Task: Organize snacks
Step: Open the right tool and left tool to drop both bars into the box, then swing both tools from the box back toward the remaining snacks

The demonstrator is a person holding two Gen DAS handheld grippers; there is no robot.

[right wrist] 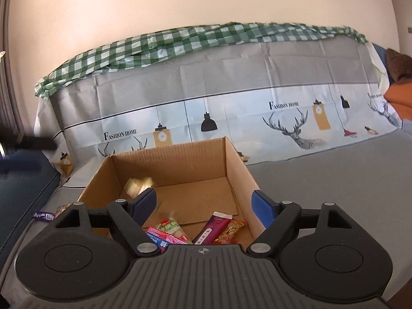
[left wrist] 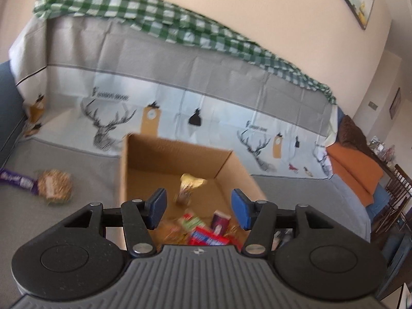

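An open cardboard box (left wrist: 175, 154) (right wrist: 175, 159) stands on the covered sofa seat. In it lie a maroon bar (right wrist: 212, 228), an orange-red packet (right wrist: 231, 230), a green packet (right wrist: 171, 228) and a red striped packet (left wrist: 206, 237). A gold-wrapped snack (left wrist: 191, 185) (right wrist: 137, 185), blurred, shows against the box's inside. My left gripper (left wrist: 199, 203) is open over the box, and nothing touches its blue pads. My right gripper (right wrist: 203, 203) is open wide above the box's near side, also holding nothing. On the seat left of the box lie a purple bar (left wrist: 18, 180) and a straw-coloured packet (left wrist: 54, 186).
The sofa back wears a grey cover with deer prints (right wrist: 291, 128) and a green checked cloth (right wrist: 154, 43) on top. An orange cushion (left wrist: 352, 170) sits at the sofa's right end, wooden chairs (left wrist: 396, 193) beyond it. A dark blurred shape (right wrist: 28, 143) shows at the left edge.
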